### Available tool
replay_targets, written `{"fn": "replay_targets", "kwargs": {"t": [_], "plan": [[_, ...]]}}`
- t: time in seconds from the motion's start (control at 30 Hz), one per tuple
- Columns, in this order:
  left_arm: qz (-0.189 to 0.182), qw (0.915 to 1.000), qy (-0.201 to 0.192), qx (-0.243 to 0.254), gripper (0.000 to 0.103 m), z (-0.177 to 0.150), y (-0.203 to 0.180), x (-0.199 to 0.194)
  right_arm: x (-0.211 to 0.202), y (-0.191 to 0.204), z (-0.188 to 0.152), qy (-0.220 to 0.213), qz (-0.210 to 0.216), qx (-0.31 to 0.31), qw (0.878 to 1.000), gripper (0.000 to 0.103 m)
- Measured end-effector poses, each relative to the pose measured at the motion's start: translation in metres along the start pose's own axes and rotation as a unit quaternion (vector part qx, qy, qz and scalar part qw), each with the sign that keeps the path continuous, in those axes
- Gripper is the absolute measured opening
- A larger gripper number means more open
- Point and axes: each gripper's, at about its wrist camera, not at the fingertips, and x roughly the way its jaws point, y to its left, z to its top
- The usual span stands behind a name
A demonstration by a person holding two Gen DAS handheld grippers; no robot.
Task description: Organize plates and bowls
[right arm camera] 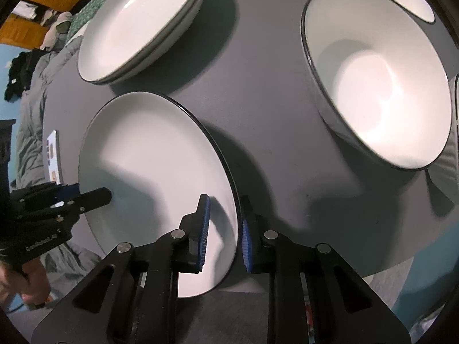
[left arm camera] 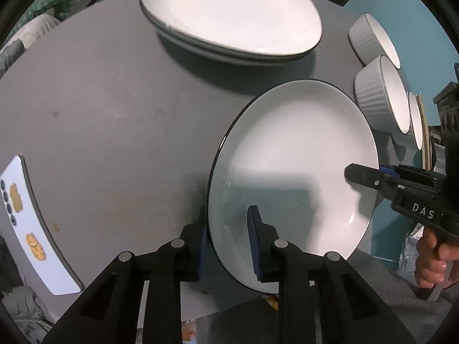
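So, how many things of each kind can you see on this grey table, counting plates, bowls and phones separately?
Plates: 3, a single plate plus what looks like 2 in the stack
Bowls: 3, the near bowl, the far bowl, and a third bowl only partly in view
Phones: 1, the phone
Total: 7

"DAS" on right gripper [left arm camera: 351, 175]; left gripper [right arm camera: 107, 195] lettering blurred, possibly unreadable
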Motion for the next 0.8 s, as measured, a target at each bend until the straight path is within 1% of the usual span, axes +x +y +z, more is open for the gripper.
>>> {"fn": "replay_targets", "kwargs": {"t": [0.23,0.5,0.63,0.8], "plan": [[-0.006,0.9998,-0.016,-0.007,0.024,0.006,-0.001,-0.022,-0.014,0.009,0.010,-0.007,0.002,-0.007,1.000,0.019],[-0.006,0.9991,-0.040,-0.014,0.025,0.022,0.007,-0.043,-0.027,0.014,0.023,-0.016,0.019,-0.001,1.000,0.018],[0.003,0.9987,-0.048,-0.015,0.025,0.035,0.014,-0.048,-0.031,0.020,0.038,-0.023,0.015,-0.007,1.000,0.018],[0.001,0.9977,-0.056,-0.037,0.025,0.059,0.024,-0.050,-0.033,0.027,0.067,-0.033,0.013,-0.018,0.999,0.017]]}}
